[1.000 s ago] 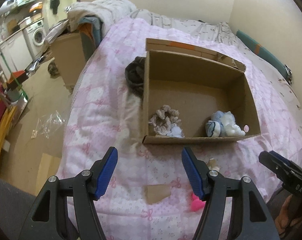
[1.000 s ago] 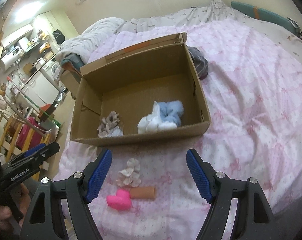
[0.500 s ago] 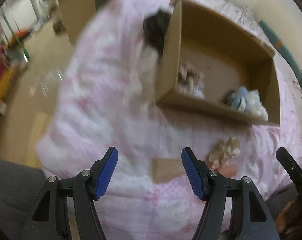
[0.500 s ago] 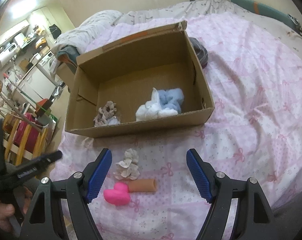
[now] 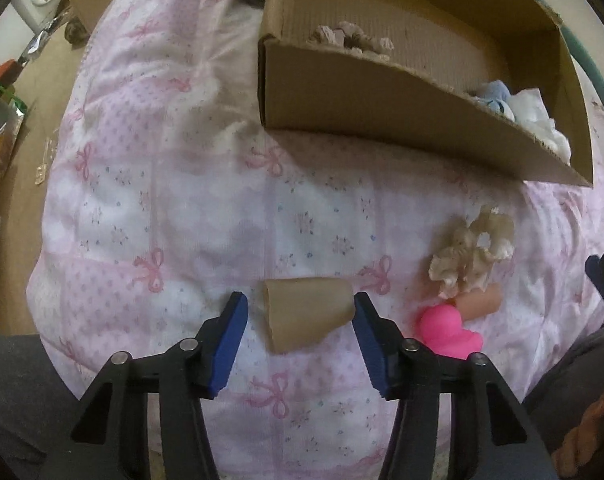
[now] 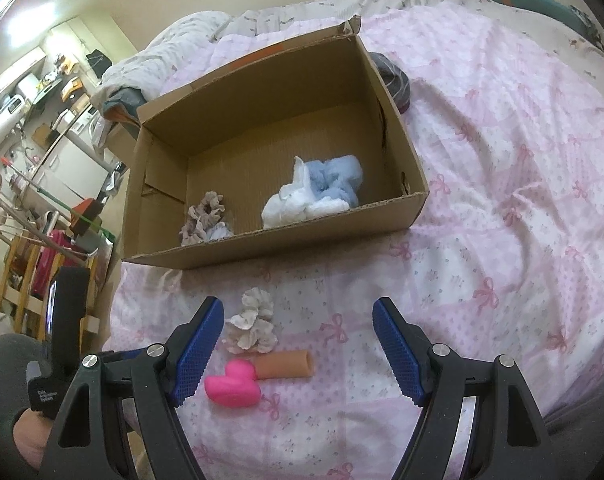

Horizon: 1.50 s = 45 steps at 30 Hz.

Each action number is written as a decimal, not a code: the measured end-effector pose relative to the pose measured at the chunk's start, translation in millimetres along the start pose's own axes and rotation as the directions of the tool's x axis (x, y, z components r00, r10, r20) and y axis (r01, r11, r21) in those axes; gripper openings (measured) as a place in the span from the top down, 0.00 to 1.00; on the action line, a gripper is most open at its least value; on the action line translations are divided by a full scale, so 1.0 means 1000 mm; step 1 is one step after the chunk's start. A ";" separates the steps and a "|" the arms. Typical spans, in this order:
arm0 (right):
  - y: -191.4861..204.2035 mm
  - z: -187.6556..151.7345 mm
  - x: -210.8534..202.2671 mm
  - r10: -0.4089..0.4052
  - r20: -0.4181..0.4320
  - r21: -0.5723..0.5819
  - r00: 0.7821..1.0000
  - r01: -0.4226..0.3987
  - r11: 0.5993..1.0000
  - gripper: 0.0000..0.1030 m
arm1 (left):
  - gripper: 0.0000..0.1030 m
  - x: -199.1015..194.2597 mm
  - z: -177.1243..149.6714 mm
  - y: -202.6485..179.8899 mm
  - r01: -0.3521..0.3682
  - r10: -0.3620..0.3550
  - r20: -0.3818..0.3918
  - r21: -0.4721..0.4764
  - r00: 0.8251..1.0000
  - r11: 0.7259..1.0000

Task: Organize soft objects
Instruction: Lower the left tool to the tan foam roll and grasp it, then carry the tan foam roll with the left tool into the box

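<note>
A flat tan piece (image 5: 306, 314) lies on the pink quilt between the blue pads of my left gripper (image 5: 300, 300). Its jaws are closing; the right pad is almost at the piece's edge and the left pad stands a little apart. To the right lie a cream scrunchie (image 5: 472, 256), a pink duck (image 5: 448, 330) and a tan cylinder (image 5: 482, 304). My right gripper (image 6: 300, 312) hovers open above the scrunchie (image 6: 252, 326), duck (image 6: 232, 388) and cylinder (image 6: 286, 366), holding nothing. The cardboard box (image 6: 270, 248) holds a brown scrunchie (image 6: 204, 218) and blue and white plush (image 6: 318, 192).
A dark garment (image 6: 394, 80) lies behind the box's far right corner. The bed's edge drops to a cluttered floor (image 5: 18, 128) on the left. The left hand-held tool (image 6: 66, 320) stands at the left of the right wrist view. Open quilt (image 6: 502, 200) spreads right of the box.
The left gripper has dropped and tipped down onto the quilt, now straddling the tan piece, and its jaws have narrowed. The right gripper has barely moved.
</note>
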State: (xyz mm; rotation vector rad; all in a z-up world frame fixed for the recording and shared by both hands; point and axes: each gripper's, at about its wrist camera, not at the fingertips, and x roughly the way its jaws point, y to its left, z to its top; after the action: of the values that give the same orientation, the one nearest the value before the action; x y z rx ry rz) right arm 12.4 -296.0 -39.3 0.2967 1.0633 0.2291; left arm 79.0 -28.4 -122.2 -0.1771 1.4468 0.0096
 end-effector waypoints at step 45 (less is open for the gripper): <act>0.010 -0.008 0.008 0.136 -0.103 -0.011 0.985 -0.137 0.990 0.96 | 0.93 -0.049 -0.001 0.012 0.002 -0.001 0.160 -0.005 0.987 1.000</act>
State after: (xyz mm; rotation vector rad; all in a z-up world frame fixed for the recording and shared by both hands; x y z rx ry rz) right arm 8.3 -283.5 -46.1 0.3447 1.1427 0.3801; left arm 70.3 -11.9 -75.0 -0.1775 1.2861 0.0252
